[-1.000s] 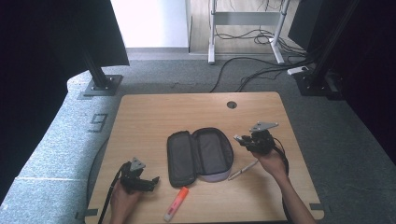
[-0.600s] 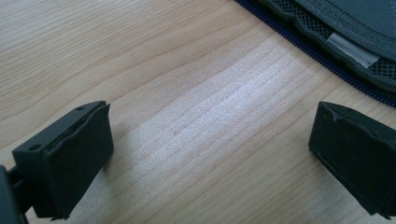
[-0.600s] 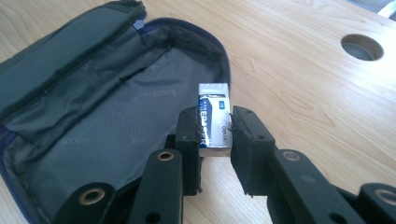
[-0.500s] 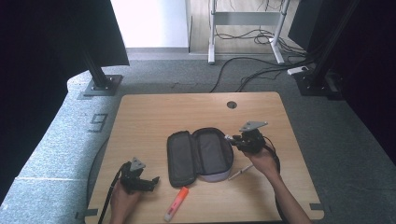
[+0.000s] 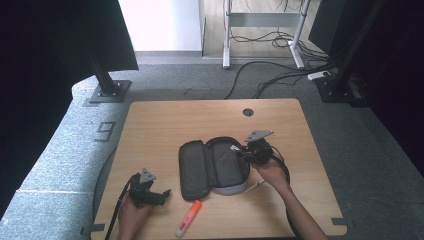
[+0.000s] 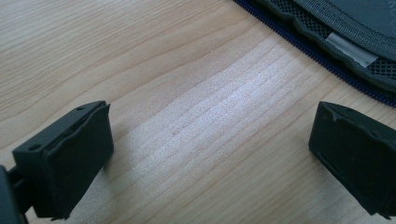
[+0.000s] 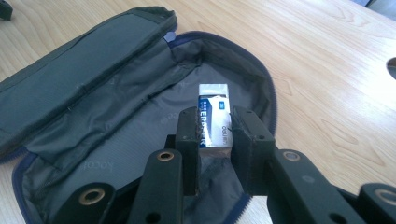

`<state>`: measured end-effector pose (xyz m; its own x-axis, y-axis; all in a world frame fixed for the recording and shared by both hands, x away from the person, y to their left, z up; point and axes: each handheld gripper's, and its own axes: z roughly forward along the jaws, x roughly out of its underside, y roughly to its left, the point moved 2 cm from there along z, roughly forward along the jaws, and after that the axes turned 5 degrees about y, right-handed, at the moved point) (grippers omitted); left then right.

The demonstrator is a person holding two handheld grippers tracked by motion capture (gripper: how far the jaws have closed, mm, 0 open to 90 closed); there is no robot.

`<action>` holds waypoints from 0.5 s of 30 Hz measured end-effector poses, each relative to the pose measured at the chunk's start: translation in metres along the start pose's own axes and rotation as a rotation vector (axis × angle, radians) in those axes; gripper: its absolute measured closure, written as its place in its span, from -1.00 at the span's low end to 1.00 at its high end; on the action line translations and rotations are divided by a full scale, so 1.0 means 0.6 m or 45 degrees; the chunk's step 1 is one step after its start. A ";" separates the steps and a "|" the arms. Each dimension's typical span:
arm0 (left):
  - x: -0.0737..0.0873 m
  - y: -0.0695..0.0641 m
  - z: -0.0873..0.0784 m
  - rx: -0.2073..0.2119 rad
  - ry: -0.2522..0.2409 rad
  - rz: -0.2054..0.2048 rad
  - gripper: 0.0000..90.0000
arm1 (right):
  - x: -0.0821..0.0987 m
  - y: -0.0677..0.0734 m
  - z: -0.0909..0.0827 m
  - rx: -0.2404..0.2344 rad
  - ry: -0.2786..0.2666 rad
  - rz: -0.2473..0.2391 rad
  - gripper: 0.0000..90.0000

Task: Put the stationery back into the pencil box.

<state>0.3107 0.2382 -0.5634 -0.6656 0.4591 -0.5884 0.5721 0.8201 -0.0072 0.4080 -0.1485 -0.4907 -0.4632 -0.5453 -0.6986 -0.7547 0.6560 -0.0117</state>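
Eraser (image 7: 214, 122) is pinched in right gripper (image 7: 215, 135), held over open pencil case (image 5: 212, 167) at worktop (image 5: 165, 125) centre; placing step judged underway; lowering and release called for next; left gripper (image 6: 210, 154) wide open, empty, near front-left edge.

The wooden table (image 5: 165, 125) (round hole near its far edge) bears an open pencil case (image 5: 212, 167), an orange marker (image 5: 189, 218) and a pen (image 5: 255, 186).

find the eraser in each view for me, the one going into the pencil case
High view: the eraser is a small white spot at the right gripper tips, over the open pencil case.
Left gripper view: no eraser here; a corner of the case at top right.
Right gripper view: the eraser sits centre, clamped between the jaws above the case lining.
Shared landmark: the pencil case's blue zipper edge.
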 end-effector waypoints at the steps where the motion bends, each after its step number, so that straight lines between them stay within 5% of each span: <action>1: 0.000 0.000 0.000 0.000 0.000 0.000 -1.00 | -0.001 0.002 0.003 -0.003 -0.001 -0.005 0.59; 15: 0.000 0.000 0.000 0.003 0.000 0.003 -1.00 | -0.019 0.031 0.032 -0.030 0.008 -0.057 0.59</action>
<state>0.3106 0.2380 -0.5634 -0.6638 0.4613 -0.5887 0.5750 0.8181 -0.0074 0.4082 -0.1204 -0.4965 -0.4319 -0.5772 -0.6931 -0.7852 0.6186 -0.0259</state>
